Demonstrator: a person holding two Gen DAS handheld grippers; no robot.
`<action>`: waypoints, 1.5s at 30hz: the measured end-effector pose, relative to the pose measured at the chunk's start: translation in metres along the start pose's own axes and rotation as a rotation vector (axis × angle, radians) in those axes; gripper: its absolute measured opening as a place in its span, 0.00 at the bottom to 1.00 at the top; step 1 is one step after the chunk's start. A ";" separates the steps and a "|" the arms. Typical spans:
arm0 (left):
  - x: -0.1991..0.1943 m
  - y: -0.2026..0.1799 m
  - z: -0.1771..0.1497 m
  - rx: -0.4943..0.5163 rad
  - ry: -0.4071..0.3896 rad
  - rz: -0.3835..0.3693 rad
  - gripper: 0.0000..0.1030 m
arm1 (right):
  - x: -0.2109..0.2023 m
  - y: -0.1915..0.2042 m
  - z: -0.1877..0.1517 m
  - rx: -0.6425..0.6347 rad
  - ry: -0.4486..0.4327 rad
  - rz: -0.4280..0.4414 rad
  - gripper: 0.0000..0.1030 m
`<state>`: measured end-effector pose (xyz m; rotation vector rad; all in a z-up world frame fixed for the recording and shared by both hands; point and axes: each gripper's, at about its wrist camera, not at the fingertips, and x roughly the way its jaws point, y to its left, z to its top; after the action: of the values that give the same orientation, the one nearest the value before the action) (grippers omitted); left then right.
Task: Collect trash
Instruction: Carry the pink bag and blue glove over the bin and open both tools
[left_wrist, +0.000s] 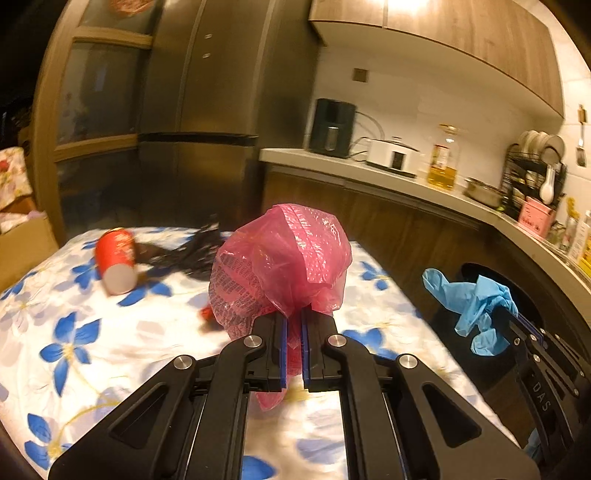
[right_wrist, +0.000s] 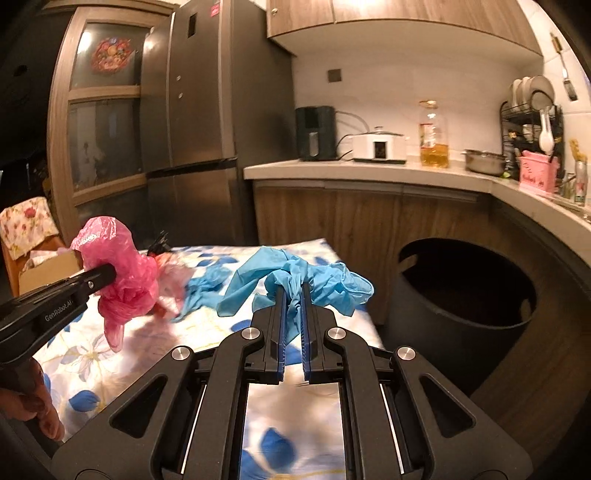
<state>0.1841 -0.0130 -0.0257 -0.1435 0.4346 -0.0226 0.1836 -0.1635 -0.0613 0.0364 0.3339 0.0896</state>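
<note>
Pink bag (left_wrist: 280, 266): clamped in left gripper (left_wrist: 294, 314).
Blue glove (right_wrist: 295, 284): pinched by right gripper (right_wrist: 293, 291).
Left view only: red cup (left_wrist: 115, 260), centre left.
Right view only: bin (right_wrist: 461, 295) mouth, right.

Black gripper (left_wrist: 294, 321), blue pads (left_wrist: 283, 343), silver screws (left_wrist: 254, 340)

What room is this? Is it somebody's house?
Most likely a home kitchen. A tall fridge stands by a counter with a bottle of cooking oil, and a dish rack holds plates near the wall.

Cup (left_wrist: 115, 261) lying on table (left_wrist: 55, 332); bin (right_wrist: 465, 295) right of table.
</note>
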 end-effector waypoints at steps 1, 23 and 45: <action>0.001 -0.010 0.002 0.012 -0.002 -0.023 0.05 | -0.003 -0.007 0.003 0.006 -0.008 -0.012 0.06; 0.047 -0.177 0.019 0.184 0.040 -0.334 0.05 | -0.012 -0.140 0.018 0.105 -0.035 -0.269 0.06; 0.070 -0.233 0.015 0.232 0.052 -0.428 0.05 | 0.003 -0.188 0.017 0.139 -0.017 -0.292 0.06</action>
<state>0.2557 -0.2453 -0.0075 -0.0052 0.4434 -0.4968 0.2073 -0.3508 -0.0553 0.1258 0.3246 -0.2230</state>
